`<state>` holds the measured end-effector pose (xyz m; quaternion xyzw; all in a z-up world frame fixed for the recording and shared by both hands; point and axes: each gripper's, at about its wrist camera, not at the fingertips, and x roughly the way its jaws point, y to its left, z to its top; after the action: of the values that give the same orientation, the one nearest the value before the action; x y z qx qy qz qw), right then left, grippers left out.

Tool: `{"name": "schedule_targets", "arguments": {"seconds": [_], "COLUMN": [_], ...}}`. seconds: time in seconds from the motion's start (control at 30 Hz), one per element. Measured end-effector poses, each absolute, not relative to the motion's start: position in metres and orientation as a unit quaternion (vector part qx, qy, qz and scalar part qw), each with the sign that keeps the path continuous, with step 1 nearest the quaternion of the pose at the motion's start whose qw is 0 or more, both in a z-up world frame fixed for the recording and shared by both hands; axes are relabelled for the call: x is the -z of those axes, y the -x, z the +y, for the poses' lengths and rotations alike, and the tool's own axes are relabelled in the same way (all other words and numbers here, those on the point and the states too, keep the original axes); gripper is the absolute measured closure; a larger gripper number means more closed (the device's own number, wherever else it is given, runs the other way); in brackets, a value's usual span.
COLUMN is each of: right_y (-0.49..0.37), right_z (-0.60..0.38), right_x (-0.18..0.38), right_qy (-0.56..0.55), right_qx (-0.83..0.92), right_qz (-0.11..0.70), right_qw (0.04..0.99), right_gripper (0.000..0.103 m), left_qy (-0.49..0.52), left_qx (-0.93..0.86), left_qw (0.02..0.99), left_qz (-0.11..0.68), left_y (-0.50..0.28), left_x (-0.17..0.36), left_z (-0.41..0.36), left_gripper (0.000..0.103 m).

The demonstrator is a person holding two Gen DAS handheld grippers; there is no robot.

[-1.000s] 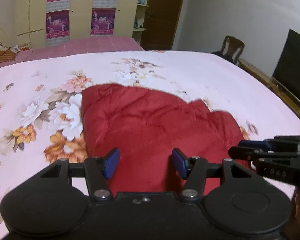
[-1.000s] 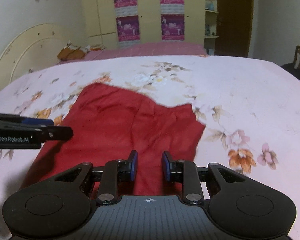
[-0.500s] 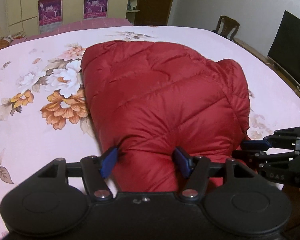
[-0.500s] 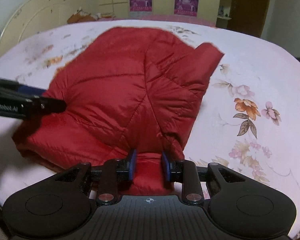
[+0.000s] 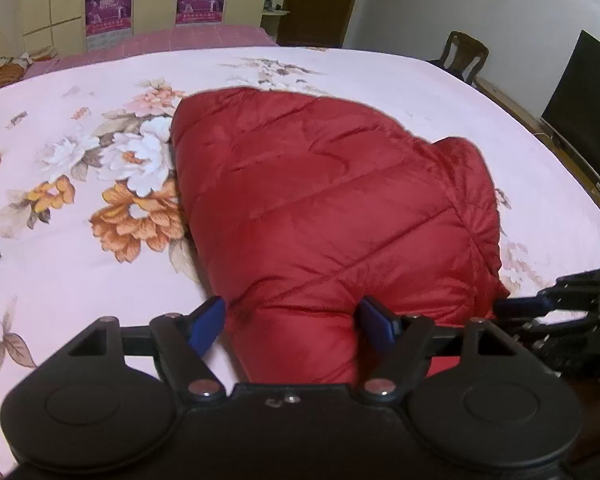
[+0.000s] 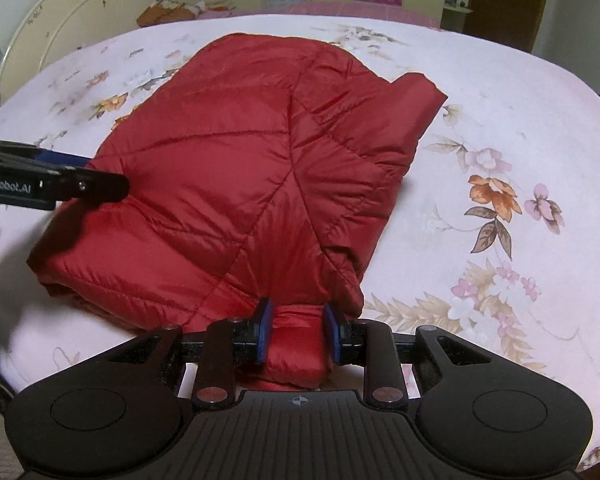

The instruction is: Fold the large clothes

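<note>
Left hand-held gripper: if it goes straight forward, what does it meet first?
The red quilted jacket. The left hand-held gripper is open, with the jacket's near edge already between its fingers; behind lies the floral bedsheet.

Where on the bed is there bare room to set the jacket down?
Bare sheet lies right of the jacket, out to the bed's edge, and beyond its far end. Left of it, more open sheet over the flower print. The near edge is crowded: left gripper and right gripper.
</note>
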<state>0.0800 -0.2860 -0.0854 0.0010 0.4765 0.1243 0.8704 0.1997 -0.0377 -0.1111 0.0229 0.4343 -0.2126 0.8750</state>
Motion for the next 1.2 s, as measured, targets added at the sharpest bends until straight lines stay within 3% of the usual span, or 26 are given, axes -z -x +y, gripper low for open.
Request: {"name": "schedule_targets", "arguments": {"seconds": [0.1, 0.13, 0.17, 0.2, 0.23, 0.5, 0.87, 1.03, 1.2], "right_y": [-0.082, -0.085, -0.088, -0.091, -0.093, -0.126, -0.180, -0.196, -0.206], "right_z": [-0.299, -0.305, -0.308, -0.311, -0.312, -0.312, -0.336, -0.345, -0.355], "right_x": [0.066, 0.061, 0.057, 0.055, 0.051, 0.052, 0.086, 0.105, 0.130], "right_qy": [-0.031, -0.046, -0.056, -0.063, -0.065, -0.088, -0.185, -0.235, -0.304], "right_qx": [-0.119, -0.117, -0.112, -0.104, -0.097, -0.105, -0.131, -0.147, -0.166], "right_qz": [0.450, 0.442, 0.437, 0.430, 0.417, 0.405, 0.433, 0.444, 0.452], "right_qw": [0.885, 0.888, 0.891, 0.895, 0.901, 0.904, 0.872, 0.852, 0.822], "right_gripper": [0.076, 0.070, 0.053, 0.010, 0.001, 0.001, 0.001, 0.001, 0.001], "left_qy": [-0.015, -0.007, 0.001, 0.006, 0.011, 0.074, 0.123, 0.135, 0.162], "left_qx": [0.213, 0.212, 0.211, 0.209, 0.207, 0.186, 0.187, 0.196, 0.206], "left_qw": [0.878, 0.878, 0.879, 0.879, 0.878, 0.869, 0.844, 0.833, 0.820], "left_qz": [0.428, 0.428, 0.428, 0.428, 0.431, 0.453, 0.488, 0.499, 0.509], "left_y": [-0.202, -0.204, -0.205, -0.207, -0.209, -0.233, -0.263, -0.271, -0.274], "left_x": [0.104, 0.101, 0.100, 0.098, 0.097, 0.096, 0.120, 0.132, 0.145], "left_z": [-0.036, -0.035, -0.034, -0.033, -0.033, -0.023, -0.022, -0.024, -0.024], "left_gripper": [0.023, 0.018, 0.016, 0.016, 0.015, 0.012, 0.009, 0.003, 0.004]}}
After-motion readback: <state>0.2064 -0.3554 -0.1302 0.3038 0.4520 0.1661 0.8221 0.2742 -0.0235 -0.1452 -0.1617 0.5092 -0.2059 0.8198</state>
